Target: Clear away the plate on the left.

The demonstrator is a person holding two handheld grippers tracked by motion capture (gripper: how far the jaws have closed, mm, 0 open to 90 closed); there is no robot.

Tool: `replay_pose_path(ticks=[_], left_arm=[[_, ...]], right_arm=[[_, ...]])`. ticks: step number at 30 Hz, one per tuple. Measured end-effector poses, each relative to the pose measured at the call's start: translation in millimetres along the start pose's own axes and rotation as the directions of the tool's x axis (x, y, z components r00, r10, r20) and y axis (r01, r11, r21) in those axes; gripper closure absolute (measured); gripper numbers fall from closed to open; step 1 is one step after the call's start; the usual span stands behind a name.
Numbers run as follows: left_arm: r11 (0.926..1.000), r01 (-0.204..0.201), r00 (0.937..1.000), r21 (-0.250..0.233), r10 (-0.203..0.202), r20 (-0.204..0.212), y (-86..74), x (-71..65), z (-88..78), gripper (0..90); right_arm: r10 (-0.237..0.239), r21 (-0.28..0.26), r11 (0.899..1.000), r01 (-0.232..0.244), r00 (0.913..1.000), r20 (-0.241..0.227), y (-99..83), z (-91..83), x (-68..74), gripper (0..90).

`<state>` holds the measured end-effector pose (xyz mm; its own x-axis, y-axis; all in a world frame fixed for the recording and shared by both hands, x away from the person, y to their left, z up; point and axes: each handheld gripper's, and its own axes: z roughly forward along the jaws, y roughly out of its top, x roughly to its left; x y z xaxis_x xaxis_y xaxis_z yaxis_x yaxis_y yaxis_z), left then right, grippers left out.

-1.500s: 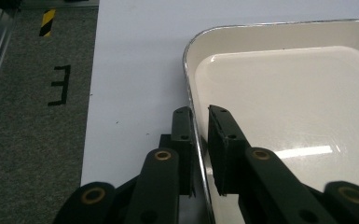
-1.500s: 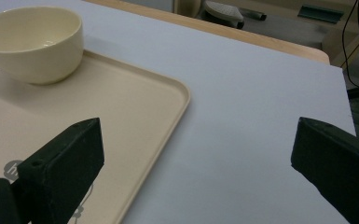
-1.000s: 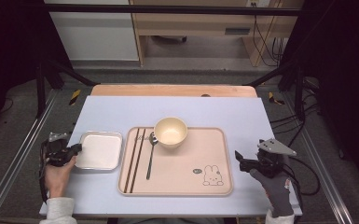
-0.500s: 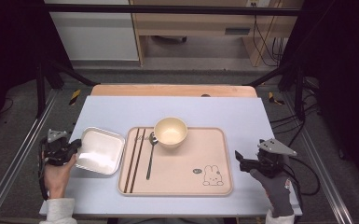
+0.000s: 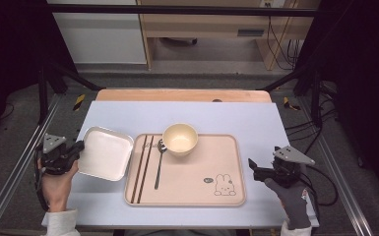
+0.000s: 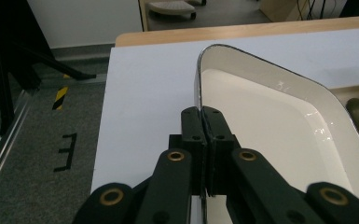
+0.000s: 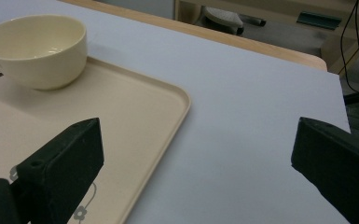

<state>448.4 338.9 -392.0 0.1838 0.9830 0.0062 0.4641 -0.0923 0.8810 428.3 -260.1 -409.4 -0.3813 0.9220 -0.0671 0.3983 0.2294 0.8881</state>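
The left gripper (image 5: 77, 147) is clamped fully onto the near-left rim of the dish (image 5: 106, 152), a white, square, shallow dish with rounded corners. In the left gripper view the two jaws meet on the thin rim with the wall of the dish (image 6: 270, 116) pinched between them; the basin extends ahead and to the right of the jaws. In the high view the dish sits tilted, its far-right edge just beside the tray (image 5: 226, 196), on the table (image 5: 256, 118).

Handling, as judged: the dish looks rigid, glossy and probably ceramic or melamine, so moderately heavy for its size, slippery at the rim and liable to chip if dropped. A single rim grip leaves the mass cantilevered ahead of the jaws; expect the dish to pivot or slide in the pads. Keep the grip firm, move slowly and keep the rim level.

Left hand (image 5: 59, 184): forearm enters from below, gripper pointing right toward the dish.

Ahead of the right gripper (image 5: 252, 168) lie the tray edge and, farther left, the bowl (image 7: 37, 49). Its jaws stand wide apart, holding nothing. The right hand (image 5: 290, 196) rests beside the tray's right edge, gripper pointing left.
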Motion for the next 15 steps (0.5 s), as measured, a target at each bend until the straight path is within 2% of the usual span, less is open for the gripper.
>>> replay_pose_path(ticks=[8,15], left_arm=[[0.9981,-0.006,0.9996,-0.062,0.008,0.027,8.3,-7.3,-15.4,88.8],[0.9945,-0.014,0.9973,-0.104,0.022,0.070,14.2,-17.8,-24.4,88.9]], right_arm=[[-0.002,-0.002,1.000,0.002,1.0000,0.001,0.4,-0.8,0.0,2.5],[-0.002,0.001,1.000,0.002,1.0000,0.002,0.3,-0.8,0.2,2.6]])
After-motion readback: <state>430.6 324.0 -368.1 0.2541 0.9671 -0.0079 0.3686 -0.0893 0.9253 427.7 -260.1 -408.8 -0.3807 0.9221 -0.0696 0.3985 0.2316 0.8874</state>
